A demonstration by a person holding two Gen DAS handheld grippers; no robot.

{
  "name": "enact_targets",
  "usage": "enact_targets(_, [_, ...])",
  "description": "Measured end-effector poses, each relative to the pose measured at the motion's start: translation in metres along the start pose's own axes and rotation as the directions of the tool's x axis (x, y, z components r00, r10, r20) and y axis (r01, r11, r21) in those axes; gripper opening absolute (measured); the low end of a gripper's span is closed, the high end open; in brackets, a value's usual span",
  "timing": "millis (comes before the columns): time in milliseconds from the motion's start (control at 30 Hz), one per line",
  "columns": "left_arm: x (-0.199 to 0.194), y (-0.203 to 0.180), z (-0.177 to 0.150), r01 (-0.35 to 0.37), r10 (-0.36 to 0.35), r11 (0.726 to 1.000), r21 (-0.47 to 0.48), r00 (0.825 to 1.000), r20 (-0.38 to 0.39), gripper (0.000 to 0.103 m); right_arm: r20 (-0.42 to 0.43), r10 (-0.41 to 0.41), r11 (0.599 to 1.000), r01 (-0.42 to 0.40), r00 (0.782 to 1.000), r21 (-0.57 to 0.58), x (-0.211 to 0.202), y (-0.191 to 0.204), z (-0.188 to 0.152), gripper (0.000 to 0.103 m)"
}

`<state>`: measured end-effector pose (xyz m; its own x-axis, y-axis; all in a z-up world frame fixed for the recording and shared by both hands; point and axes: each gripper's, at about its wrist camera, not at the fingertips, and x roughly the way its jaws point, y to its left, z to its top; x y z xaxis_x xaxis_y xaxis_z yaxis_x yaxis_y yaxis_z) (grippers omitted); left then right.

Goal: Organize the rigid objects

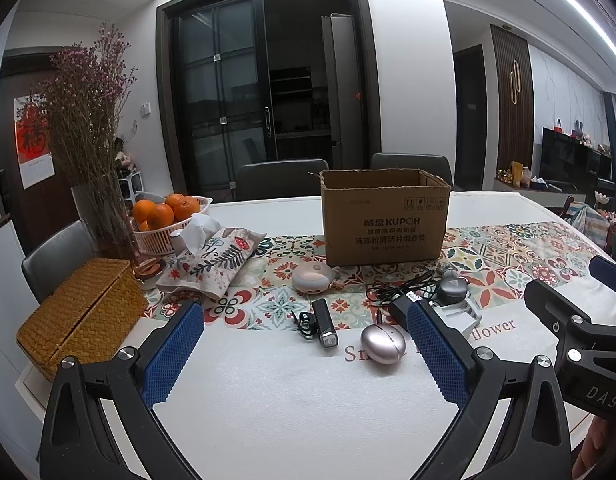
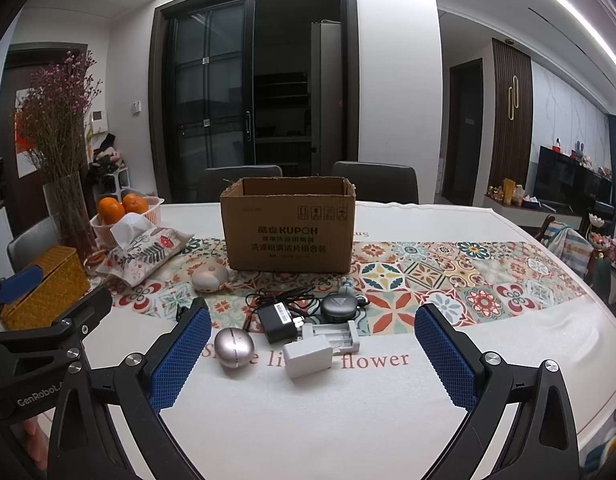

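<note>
Both grippers are hovering over bare white table (image 2: 308, 432) with nothing between their pads: the left gripper (image 1: 304, 356) is spread wide, and the right gripper (image 2: 312, 356) is spread just as wide beside it.

Ahead of the left gripper and between its fingers, a small black flashlight (image 1: 325, 322) is lying with a looped strap at its far-left end; that strap is likely to snag a pad and drag the light sideways. Just right of it, a silver egg-shaped case (image 1: 383, 343) is resting near the inner face of the left gripper's right pad. Its smooth, rounded shell is asking for trouble: a pinch off its middle could squirt it out and send it rolling toward the table edge. Farther ahead, a pink rounded gadget (image 1: 312, 278) is sitting just before the open cardboard box (image 2: 288, 228), the probable destination.

Between the right gripper's fingers, a black power adapter (image 2: 279, 320) is trailing a tangled cable (image 2: 280, 295), which is lying against a dark round case (image 2: 340, 306); lifting the adapter may tow the case along. A white charger block (image 2: 308, 357) is leaning on a white battery cradle (image 2: 336, 336), so taking one could be tipping the other. With both grippers working so close, they could also be colliding.
</note>
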<state>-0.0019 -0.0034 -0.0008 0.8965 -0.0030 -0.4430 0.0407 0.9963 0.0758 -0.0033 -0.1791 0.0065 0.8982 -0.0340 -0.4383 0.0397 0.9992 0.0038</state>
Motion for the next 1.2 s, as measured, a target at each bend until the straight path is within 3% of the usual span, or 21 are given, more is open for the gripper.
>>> enact_targets(900, [0.003,0.0,-0.001,0.008,-0.008,1.0,0.004,1.0,-0.015,0.103,-0.006,0.001,1.0,-0.001,1.0,0.0,0.001,0.0,-0.001,0.103])
enact_targets(1200, [0.016,-0.002,-0.006,0.031,-0.03,0.999,0.012,0.998,-0.056,0.103,-0.031,0.0,1.0,0.0,1.0,-0.002,0.009,0.0,-0.004,0.103])
